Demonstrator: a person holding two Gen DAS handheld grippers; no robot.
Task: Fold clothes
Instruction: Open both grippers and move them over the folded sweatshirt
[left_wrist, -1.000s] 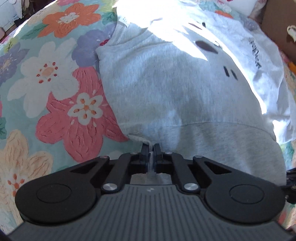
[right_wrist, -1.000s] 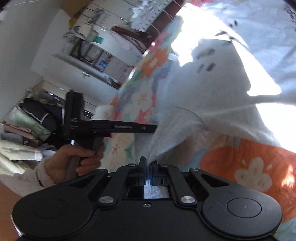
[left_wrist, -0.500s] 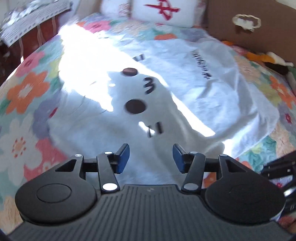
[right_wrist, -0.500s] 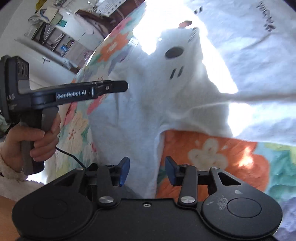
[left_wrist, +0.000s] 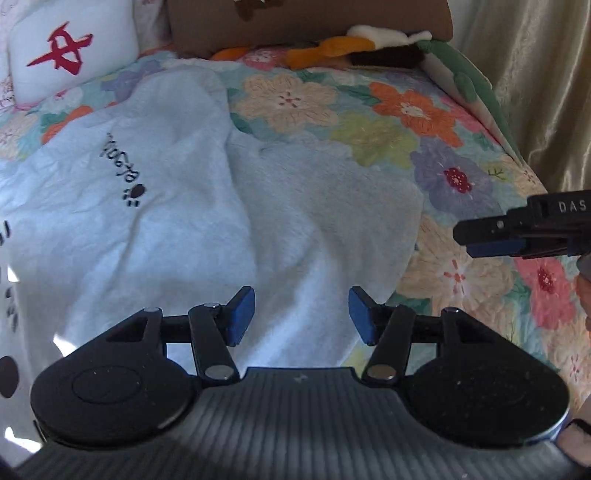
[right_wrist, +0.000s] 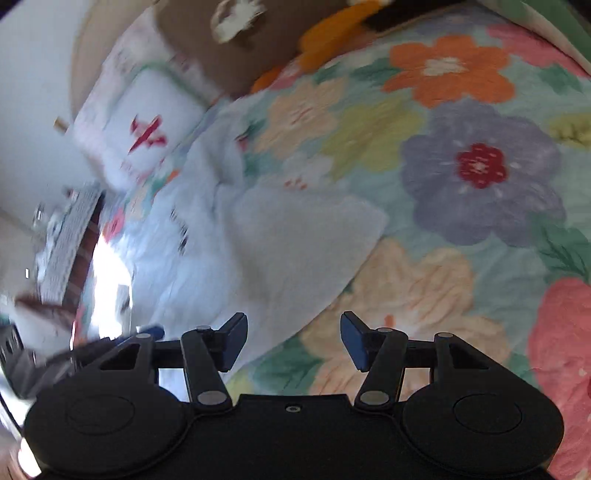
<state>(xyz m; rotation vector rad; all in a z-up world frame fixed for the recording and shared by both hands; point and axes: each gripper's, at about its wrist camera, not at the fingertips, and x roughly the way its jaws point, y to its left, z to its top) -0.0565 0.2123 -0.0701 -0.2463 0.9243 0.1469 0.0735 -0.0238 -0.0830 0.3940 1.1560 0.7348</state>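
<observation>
A pale grey sweatshirt (left_wrist: 147, 229) with black print lies spread on the floral bedspread (left_wrist: 406, 110). One sleeve (left_wrist: 325, 206) lies flat toward the right. My left gripper (left_wrist: 301, 302) hangs open above the lower part of that sleeve, with nothing between its blue pads. In the right wrist view, which is blurred, the sleeve (right_wrist: 295, 251) ends just ahead of my right gripper (right_wrist: 293, 325). Its jaws are opening and hold nothing. They stand over the sleeve's edge and the bedspread (right_wrist: 461, 184). The right gripper's fingertips (left_wrist: 487, 240) also enter the left wrist view from the right.
A white pillow with a red character (left_wrist: 70, 55) and a cardboard box (left_wrist: 306, 18) stand at the bed's head. Plush toys (left_wrist: 351, 44) lie beside the box. A curtain (left_wrist: 535, 74) hangs along the bed's right edge.
Both grippers were shut on the sweatshirt's hem a second ago. They let go, opened, and swung across the bed toward the sleeve on the right side.
</observation>
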